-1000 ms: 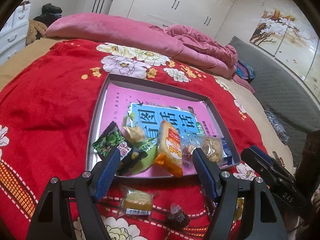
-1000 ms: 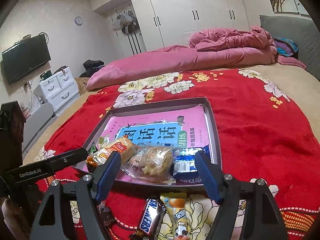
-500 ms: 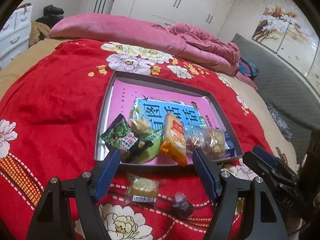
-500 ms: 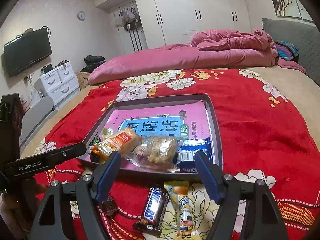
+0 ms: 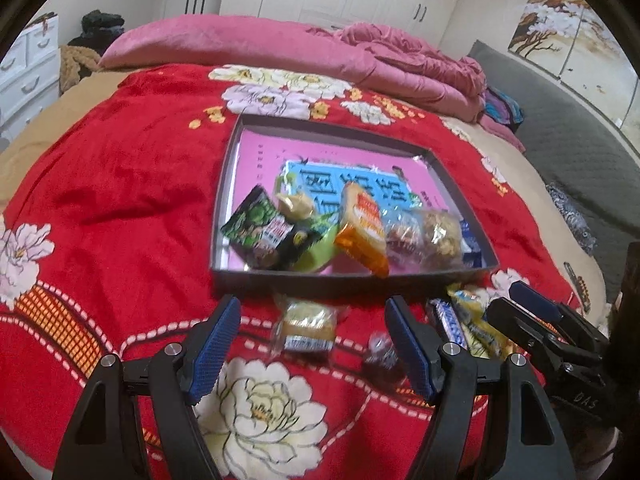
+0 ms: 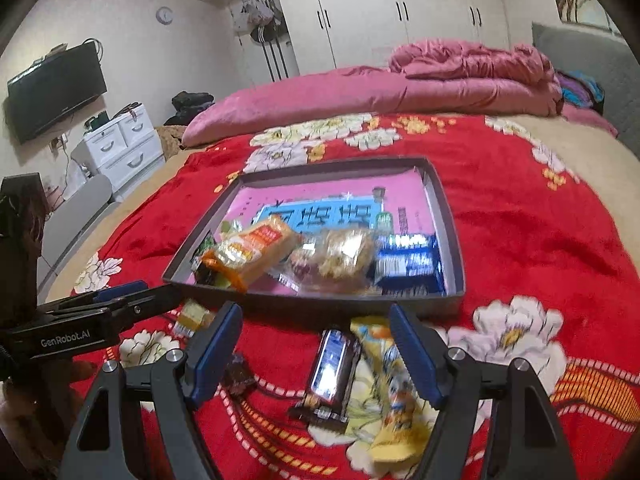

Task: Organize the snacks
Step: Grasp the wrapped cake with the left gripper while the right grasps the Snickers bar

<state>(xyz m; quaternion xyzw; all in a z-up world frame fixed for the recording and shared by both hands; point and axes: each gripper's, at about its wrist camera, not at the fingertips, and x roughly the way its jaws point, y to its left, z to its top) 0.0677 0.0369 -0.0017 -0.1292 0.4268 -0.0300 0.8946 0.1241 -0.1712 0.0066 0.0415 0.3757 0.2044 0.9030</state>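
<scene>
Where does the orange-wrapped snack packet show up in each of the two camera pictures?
Left wrist view: the orange-wrapped snack packet lies right of centre, inside the grey tray.
Right wrist view: the packet lies left of centre, near the tray's front wall.
Shared landmark: the pink-and-blue book lining the tray.

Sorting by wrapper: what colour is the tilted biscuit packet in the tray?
Orange biscuit packet, clearest in the left wrist view.

At lower centre, the left gripper point(image 5: 312, 344) gapes empty over a clear-wrapped cake point(image 5: 306, 323); the snack tray point(image 5: 348, 278) sits mid-frame.
</scene>
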